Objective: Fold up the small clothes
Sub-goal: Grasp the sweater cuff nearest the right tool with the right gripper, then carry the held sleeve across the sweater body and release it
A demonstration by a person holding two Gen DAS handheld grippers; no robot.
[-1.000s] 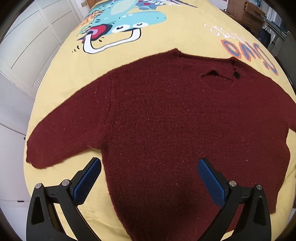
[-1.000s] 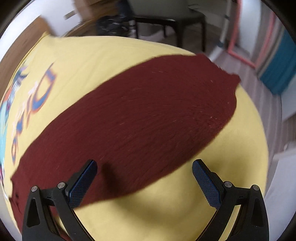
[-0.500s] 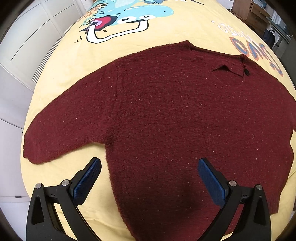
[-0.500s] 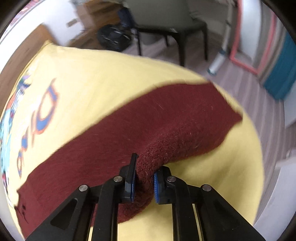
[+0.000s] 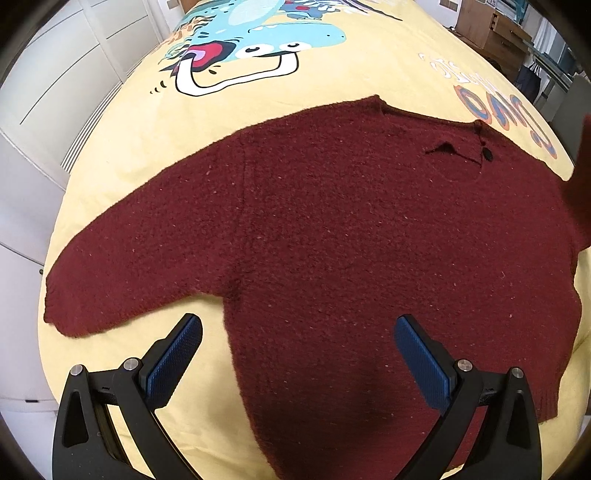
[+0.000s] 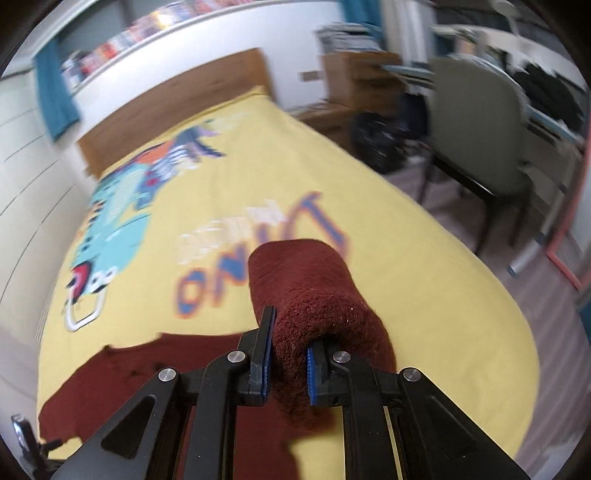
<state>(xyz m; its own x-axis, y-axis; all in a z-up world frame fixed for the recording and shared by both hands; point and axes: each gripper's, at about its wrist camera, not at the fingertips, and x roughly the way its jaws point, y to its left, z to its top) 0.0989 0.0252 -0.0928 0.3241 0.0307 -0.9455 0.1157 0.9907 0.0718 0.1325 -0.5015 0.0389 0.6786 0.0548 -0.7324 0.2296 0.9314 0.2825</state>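
A dark maroon knit sweater [image 5: 351, 236] with a black button [image 5: 487, 155] at 2 o'clock is lying on a yellow bedsheet [image 5: 147, 140] showing a turquoise cartoon dinosaur [image 5: 258, 33] at 12 o'clock; blue-padded fingers [image 5: 173, 358] are showing at 7 o'clock.

Wooden headboard [image 6: 177, 107], grey chair [image 6: 476, 122], white wall [image 6: 33, 155]

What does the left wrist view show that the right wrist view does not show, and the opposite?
Only the left wrist view shows the open left claw above the sweater's flat body, its left sleeve spread out and the black button at the neck.

Only the right wrist view shows the right claw shut on the lifted right sleeve, plus a chair and wooden headboard.

Both show the maroon sweater on the yellow dinosaur bedsheet.
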